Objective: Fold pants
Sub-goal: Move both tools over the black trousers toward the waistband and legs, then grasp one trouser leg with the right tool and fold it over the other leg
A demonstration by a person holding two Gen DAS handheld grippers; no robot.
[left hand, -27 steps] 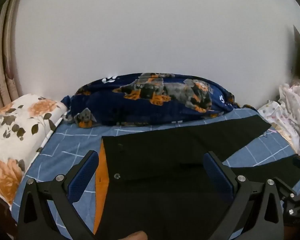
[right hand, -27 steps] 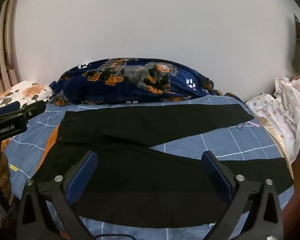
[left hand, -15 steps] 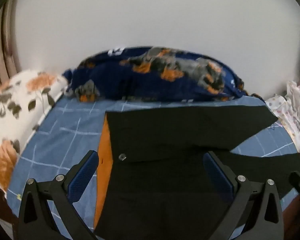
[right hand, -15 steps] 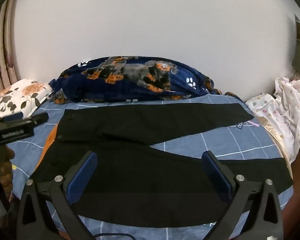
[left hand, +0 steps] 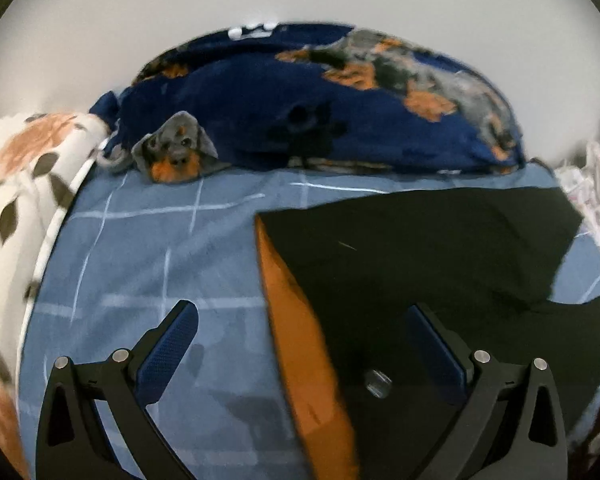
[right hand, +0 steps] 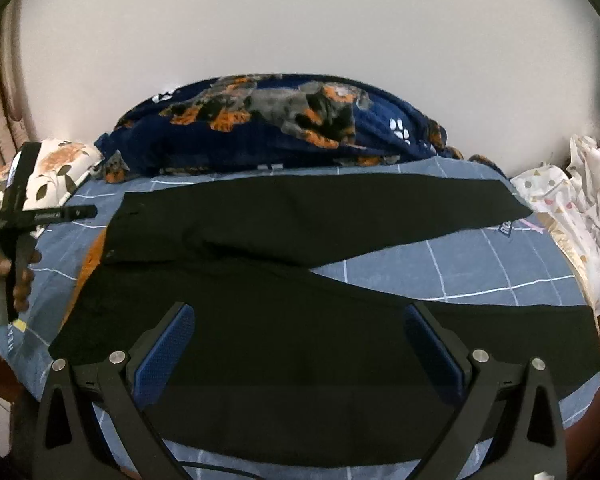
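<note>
Fingers (left hand: 168,350) wide above seemingly flat pants (right hand: 300,312)

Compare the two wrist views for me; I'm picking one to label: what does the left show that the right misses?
Left wrist only: the orange waistband lining and metal button up close. Right wrist only: both spread legs of the black pants, the polka-dot cloth, and the left gripper in a hand. Both: the dog-print blanket, floral pillow, blue checked sheet.
</note>
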